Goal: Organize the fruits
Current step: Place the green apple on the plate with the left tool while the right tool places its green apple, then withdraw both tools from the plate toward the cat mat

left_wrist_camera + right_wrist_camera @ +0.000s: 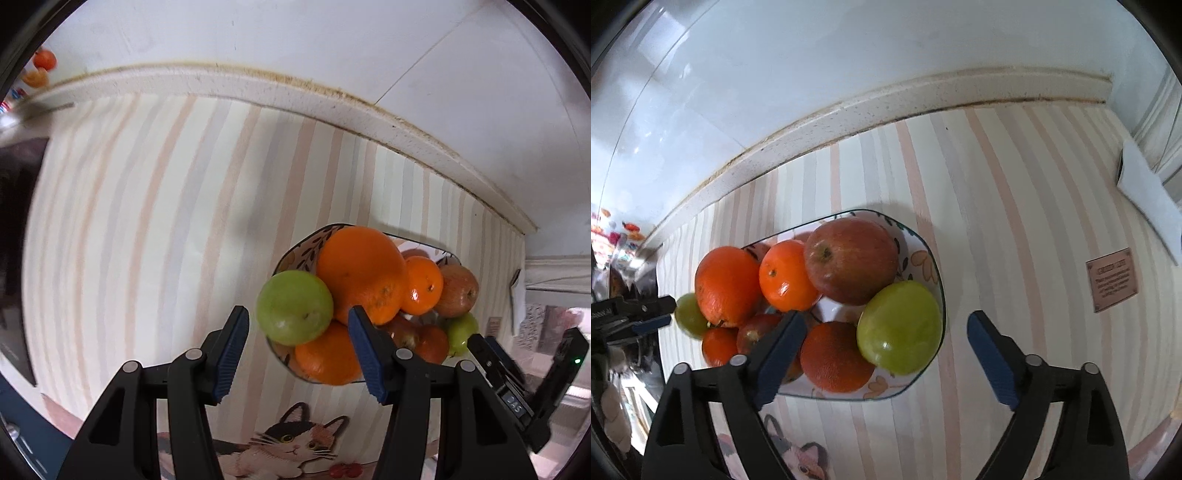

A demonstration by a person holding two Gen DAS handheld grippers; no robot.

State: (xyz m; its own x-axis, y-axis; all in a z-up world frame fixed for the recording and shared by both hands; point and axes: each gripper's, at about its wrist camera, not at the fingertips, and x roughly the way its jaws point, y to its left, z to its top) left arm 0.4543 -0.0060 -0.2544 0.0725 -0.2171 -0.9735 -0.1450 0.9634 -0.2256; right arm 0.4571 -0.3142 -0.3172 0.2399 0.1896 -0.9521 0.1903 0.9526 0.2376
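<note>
A patterned bowl (295, 251) (923, 266) on the striped cloth is heaped with fruit: a big orange (360, 273) (726, 284), a mandarin (423, 284) (786, 275), a red apple (458, 290) (851, 258) and more oranges below. One green apple (295, 306) (689, 315) perches on the bowl's left edge. My left gripper (298, 314) (661, 312) hovers over it, jaws part open, with a small gap at each pad. A second green apple (461, 330) (899, 328) lies in the bowl's right side. My right gripper (886, 320) stands wide open above it, touching nothing.
The striped cloth (1015, 206) carries a cat print (295, 443) near me. A speckled ledge (258, 85) and a white wall run behind the bowl. A brown label (1112, 280) and a white folded item (1145, 192) lie to the right. A dark object (18, 240) stands at the left.
</note>
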